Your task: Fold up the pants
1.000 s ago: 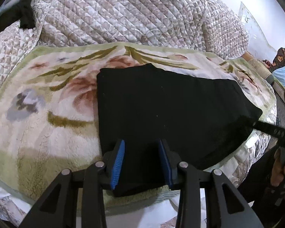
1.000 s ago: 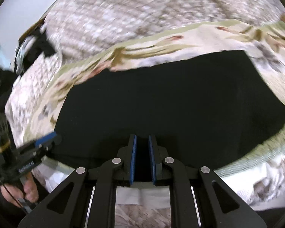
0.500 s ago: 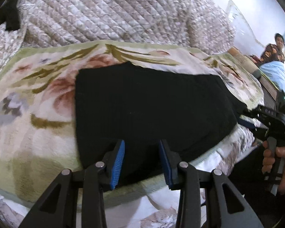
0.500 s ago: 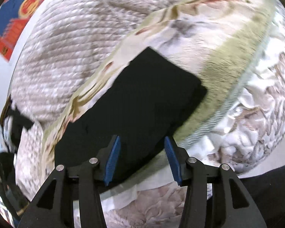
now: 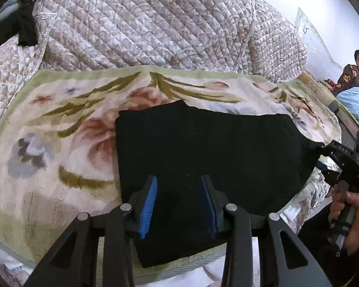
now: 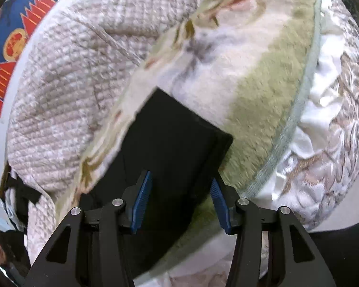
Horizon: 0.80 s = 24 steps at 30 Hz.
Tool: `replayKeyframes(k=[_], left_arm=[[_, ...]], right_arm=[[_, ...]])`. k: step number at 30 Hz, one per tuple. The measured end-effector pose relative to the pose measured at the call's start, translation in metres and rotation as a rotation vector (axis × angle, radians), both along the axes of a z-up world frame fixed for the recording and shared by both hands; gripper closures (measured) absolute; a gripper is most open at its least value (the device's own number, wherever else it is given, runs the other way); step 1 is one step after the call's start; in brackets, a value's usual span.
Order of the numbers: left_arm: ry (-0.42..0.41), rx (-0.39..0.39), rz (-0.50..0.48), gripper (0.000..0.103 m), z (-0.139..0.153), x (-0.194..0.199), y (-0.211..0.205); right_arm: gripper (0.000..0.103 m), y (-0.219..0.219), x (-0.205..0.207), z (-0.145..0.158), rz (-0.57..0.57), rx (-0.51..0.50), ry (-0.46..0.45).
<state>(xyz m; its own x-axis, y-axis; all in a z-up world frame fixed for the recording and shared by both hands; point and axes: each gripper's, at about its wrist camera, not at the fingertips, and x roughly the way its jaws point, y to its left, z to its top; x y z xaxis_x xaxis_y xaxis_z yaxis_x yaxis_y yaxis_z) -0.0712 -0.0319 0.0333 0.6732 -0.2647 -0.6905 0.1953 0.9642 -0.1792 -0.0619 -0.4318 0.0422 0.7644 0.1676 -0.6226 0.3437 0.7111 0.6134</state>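
Both claws, left claw (image 5: 178, 203) and right claw (image 6: 180, 203), are held spread, pinching nothing, over the black pants (image 5: 210, 153) (laid flat on the flowered blanket (image 5: 59, 124)). One more fold seems needed; an edge must be pinched.

left gripper (image 5: 178, 202) holding its blue pads parted, jaws wide | right gripper (image 6: 180, 202) also spreading its jaws wide, gripping nothing | right hand (image 5: 349, 211) wrapping around the right gripper's handle, seen from the left wrist
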Motion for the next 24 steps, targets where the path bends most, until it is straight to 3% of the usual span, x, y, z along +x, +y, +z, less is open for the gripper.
replayKeyframes(k=[6, 8, 9, 12, 18, 24], left_arm=[[0.028, 0.004, 0.026, 0.063, -0.010, 0.005, 0.003], [0.023, 0.005, 0.035, 0.063, -0.010, 0.005, 0.005], [0.021, 0.005, 0.042, 0.063, -0.011, 0.004, 0.007], [0.027, 0.003, 0.067, 0.063, -0.013, 0.004, 0.015], [0.040, -0.027, 0.130, 0.063, -0.015, 0.002, 0.037], [0.030, -0.045, 0.211, 0.063, -0.015, -0.004, 0.065]], right_arm=[[0.053, -0.009, 0.024, -0.015, 0.006, 0.000, 0.066], [0.065, -0.007, 0.030, -0.012, 0.020, -0.026, 0.069], [0.076, -0.006, 0.032, -0.009, 0.023, -0.046, 0.070], [0.078, -0.002, 0.036, 0.001, 0.051, -0.075, 0.055], [0.081, 0.020, 0.042, 0.037, 0.136, -0.116, -0.023], [0.082, 0.088, 0.053, 0.090, 0.353, -0.176, -0.150]])
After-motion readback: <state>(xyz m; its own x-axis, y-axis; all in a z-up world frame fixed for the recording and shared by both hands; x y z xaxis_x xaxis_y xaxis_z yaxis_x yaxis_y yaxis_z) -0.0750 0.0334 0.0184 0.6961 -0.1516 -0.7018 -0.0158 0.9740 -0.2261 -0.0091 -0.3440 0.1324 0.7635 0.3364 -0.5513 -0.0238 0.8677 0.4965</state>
